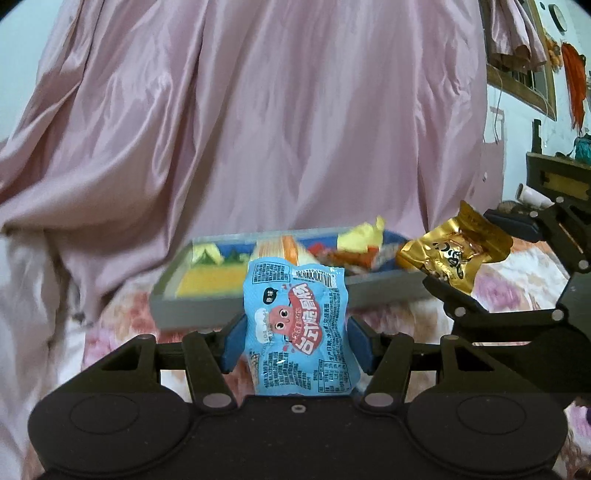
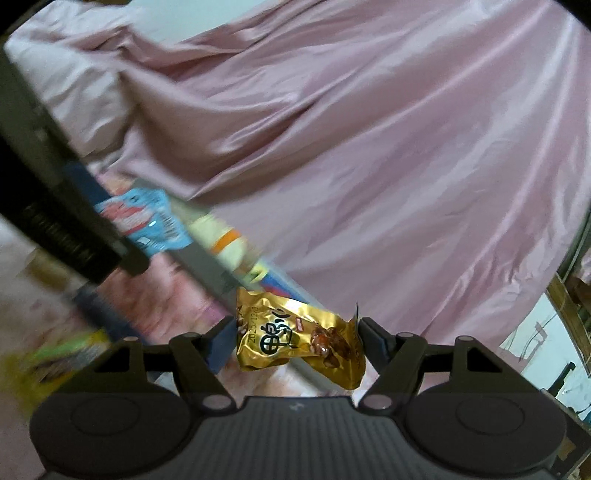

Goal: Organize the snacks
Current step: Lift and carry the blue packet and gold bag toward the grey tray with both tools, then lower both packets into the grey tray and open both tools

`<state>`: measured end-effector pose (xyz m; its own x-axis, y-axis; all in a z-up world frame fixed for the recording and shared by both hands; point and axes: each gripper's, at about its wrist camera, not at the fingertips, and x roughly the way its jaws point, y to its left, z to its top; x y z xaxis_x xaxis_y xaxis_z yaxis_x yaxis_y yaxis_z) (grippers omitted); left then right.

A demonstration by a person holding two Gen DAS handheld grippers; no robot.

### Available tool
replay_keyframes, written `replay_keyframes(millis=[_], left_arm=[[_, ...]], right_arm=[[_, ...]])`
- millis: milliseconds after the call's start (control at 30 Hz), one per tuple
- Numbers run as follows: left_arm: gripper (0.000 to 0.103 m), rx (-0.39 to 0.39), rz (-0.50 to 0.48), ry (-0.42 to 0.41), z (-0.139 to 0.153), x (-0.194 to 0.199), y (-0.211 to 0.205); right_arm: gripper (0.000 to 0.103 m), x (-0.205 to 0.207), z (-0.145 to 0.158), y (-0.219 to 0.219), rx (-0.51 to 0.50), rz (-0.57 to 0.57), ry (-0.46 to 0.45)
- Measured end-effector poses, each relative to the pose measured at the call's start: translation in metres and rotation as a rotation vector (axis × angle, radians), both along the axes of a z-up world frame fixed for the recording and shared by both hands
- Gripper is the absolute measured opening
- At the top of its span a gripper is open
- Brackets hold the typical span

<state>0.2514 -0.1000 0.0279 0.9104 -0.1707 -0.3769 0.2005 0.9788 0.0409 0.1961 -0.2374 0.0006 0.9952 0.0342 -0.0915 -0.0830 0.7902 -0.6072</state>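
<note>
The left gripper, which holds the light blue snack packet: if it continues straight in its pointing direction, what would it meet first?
Probably the grey tray with snacks on the floral cloth: it lies directly ahead of the left gripper and its light blue snack packet. Depth is unclear; the pink satin curtain hangs behind it.

A pink satin sheet (image 1: 258, 122) hangs in deep folds across most of both views. Under it lies a floral bedspread (image 1: 517, 273) in pink and white. On the pale wall (image 1: 569, 122) to the right, a wooden frame (image 1: 524, 85) hangs with orange tassels (image 1: 576, 85) beside it. A round clock (image 1: 559, 16) sits higher up. Below stands a dark wooden cabinet (image 1: 561, 177).
</note>
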Motion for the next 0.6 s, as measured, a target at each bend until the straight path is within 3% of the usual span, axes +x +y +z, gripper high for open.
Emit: replay_keyframes(millis=[333,433,600], left_arm=[[0.060,0.038,-0.016,0.000,0.033,0.067,-0.030],[0.060,-0.003,-0.018,0.025,0.042,0.092,-0.039],[0.060,0.015,-0.028,0.024,0.043,0.130,-0.062]], right_arm=[[0.076,0.062,0.021,-0.032,0.199,-0.025,-0.088],[0.076,0.074,0.019,-0.042,0.260,-0.035,-0.081],[0.076,0.089,0.002,-0.059,0.327,-0.049,-0.023]])
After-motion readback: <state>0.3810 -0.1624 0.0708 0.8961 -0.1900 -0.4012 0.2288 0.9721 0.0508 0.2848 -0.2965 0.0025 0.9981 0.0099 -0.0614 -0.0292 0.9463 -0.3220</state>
